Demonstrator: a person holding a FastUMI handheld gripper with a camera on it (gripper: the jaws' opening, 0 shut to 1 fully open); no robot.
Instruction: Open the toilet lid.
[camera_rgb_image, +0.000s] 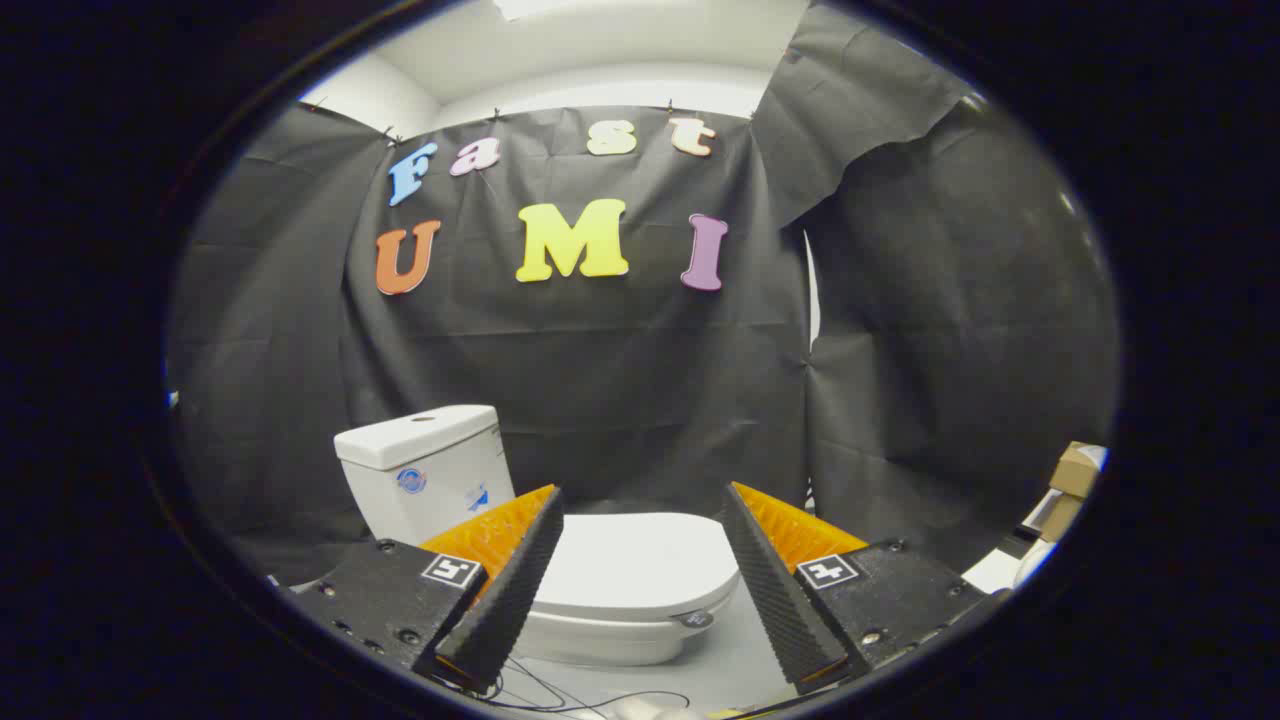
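A white toilet stands against the black cloth wall, its tank at the back left. The white lid lies flat and closed on the bowl. My gripper is open, held in the air short of the toilet, its two fingers spread wide. The closed lid shows in the gap between the fingers and a little beyond them. Nothing is between the fingers, and neither finger touches the lid.
Cardboard boxes sit to the right of the toilet by the cloth wall. Thin dark cables trail on the light floor in front of the bowl. Black cloth closes off the back and both sides.
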